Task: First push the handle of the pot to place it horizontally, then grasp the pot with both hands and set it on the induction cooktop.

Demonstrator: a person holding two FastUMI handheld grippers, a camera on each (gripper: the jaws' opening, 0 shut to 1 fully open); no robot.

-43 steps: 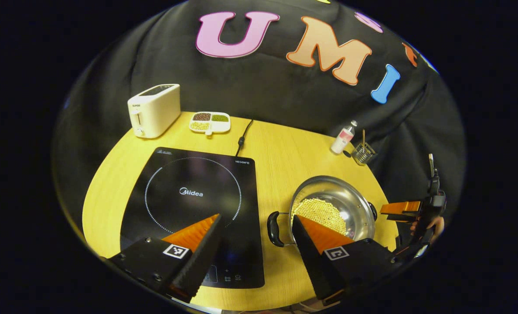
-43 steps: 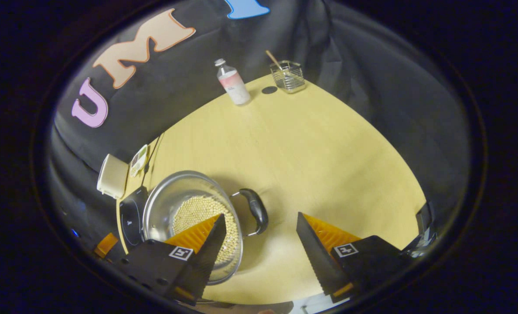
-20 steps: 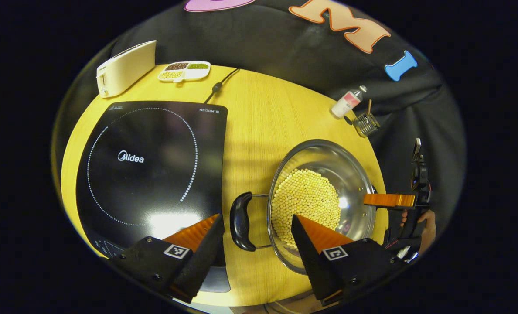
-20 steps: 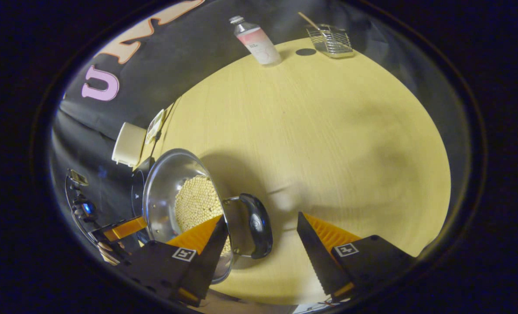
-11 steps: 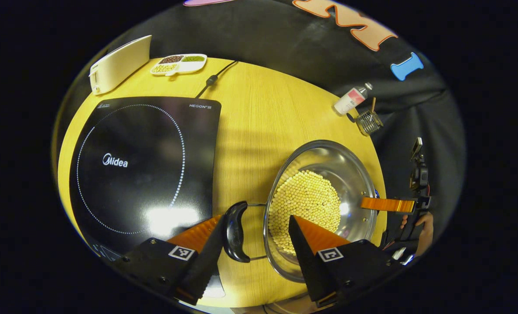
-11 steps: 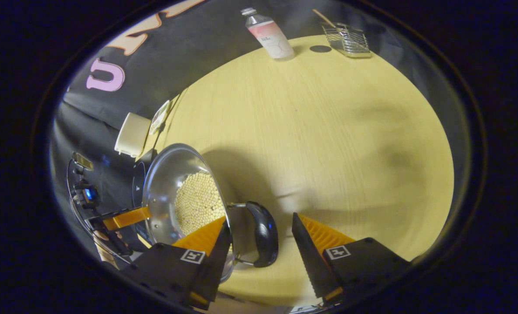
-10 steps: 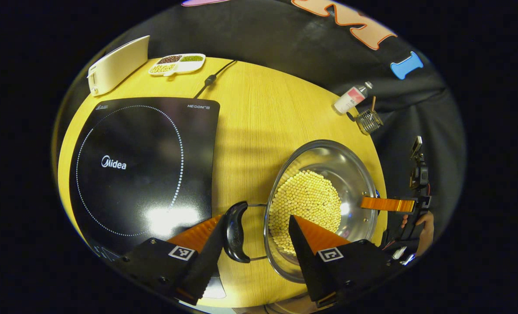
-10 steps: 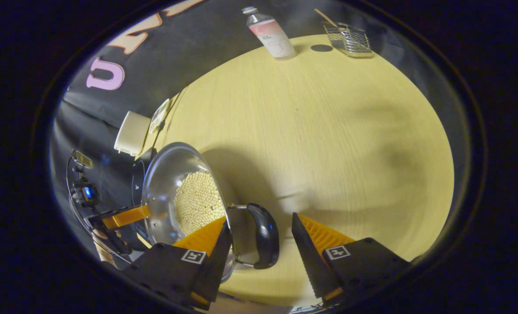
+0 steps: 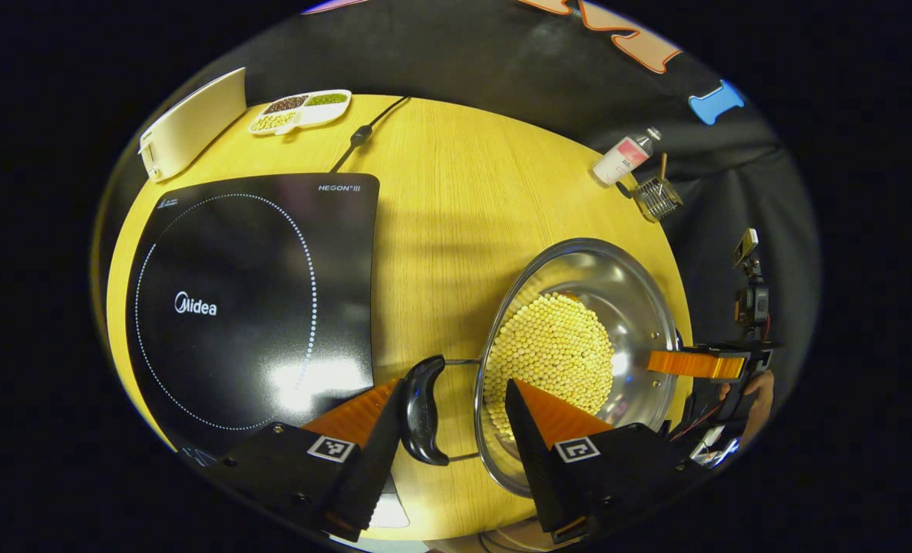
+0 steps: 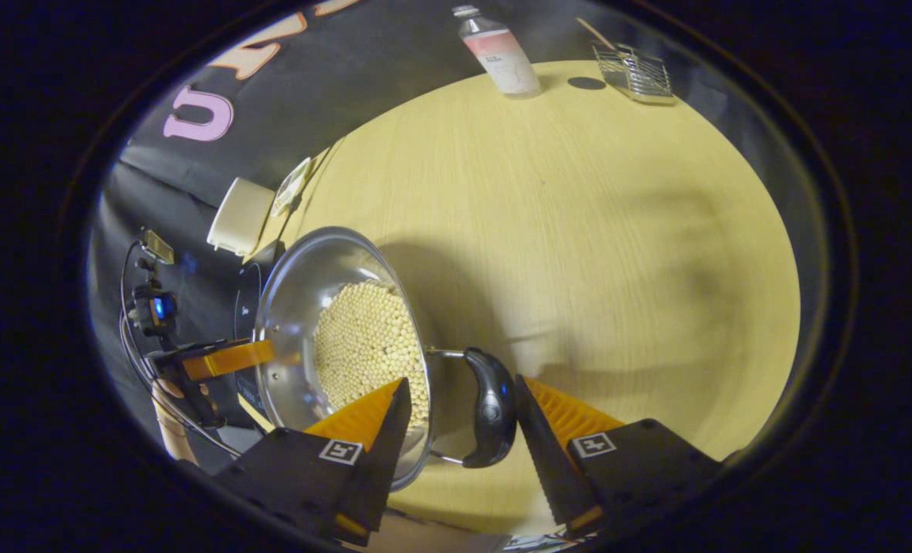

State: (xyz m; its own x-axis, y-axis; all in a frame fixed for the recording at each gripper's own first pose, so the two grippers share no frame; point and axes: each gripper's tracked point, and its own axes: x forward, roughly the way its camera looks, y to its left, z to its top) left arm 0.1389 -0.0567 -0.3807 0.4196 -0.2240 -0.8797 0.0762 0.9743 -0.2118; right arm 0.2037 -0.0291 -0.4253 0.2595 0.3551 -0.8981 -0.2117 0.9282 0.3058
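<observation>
On the wooden table [image 9: 441, 230], a steel pot [image 9: 579, 346] of pale beans is approached from both sides, beside the induction cooktop [image 9: 249, 299].

Both side handles appear level, so the pushing step is judged done; gripping and lifting are left. The left gripper [image 9: 450, 418] is held apart around the near black handle [image 9: 421, 411], one finger touching it. The right gripper [image 10: 462, 411] is likewise spread about the far handle [image 10: 490, 407], not yet clamped. The pot is seen resting on the table, off the cooktop.
</observation>
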